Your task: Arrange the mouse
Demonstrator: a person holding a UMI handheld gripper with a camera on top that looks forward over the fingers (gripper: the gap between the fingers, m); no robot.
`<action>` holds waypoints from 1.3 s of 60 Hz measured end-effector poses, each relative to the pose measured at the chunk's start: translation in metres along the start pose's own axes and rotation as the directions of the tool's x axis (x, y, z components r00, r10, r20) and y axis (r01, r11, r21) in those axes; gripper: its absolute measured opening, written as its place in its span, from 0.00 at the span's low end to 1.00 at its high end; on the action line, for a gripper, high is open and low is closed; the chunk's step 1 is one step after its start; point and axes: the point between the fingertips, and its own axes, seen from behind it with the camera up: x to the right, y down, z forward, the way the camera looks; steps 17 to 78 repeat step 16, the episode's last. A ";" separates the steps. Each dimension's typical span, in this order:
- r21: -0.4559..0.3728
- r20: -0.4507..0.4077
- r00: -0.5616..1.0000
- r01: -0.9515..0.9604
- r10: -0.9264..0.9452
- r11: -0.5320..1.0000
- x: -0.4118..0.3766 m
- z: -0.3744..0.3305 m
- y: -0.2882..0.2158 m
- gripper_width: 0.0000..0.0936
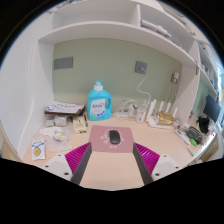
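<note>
A dark mouse (114, 137) lies on a pink mouse mat (113, 141) on the beige desk (170, 160), just ahead of my fingers. My gripper (112, 172) is open and empty, its two fingers with magenta pads (78, 155) spread wide to either side of the mat's near edge. Nothing stands between the fingers but bare desk and the mat's near part.
A blue and white bottle (98, 102) stands behind the mat against the green wall. White upright items (160, 112) stand to the right, small clutter (57, 125) to the left, more items (197, 130) at the far right. White shelves (100, 25) hang above.
</note>
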 end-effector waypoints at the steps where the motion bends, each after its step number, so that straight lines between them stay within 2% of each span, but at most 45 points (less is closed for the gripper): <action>1: -0.001 0.000 1.000 0.001 -0.001 1.000 -0.001 -0.003 0.002 0.91; 16: -0.017 -0.011 1.000 -0.007 0.007 1.000 -0.013 -0.025 0.015 0.91; 78: -0.017 -0.011 1.000 -0.007 0.007 1.000 -0.013 -0.025 0.015 0.91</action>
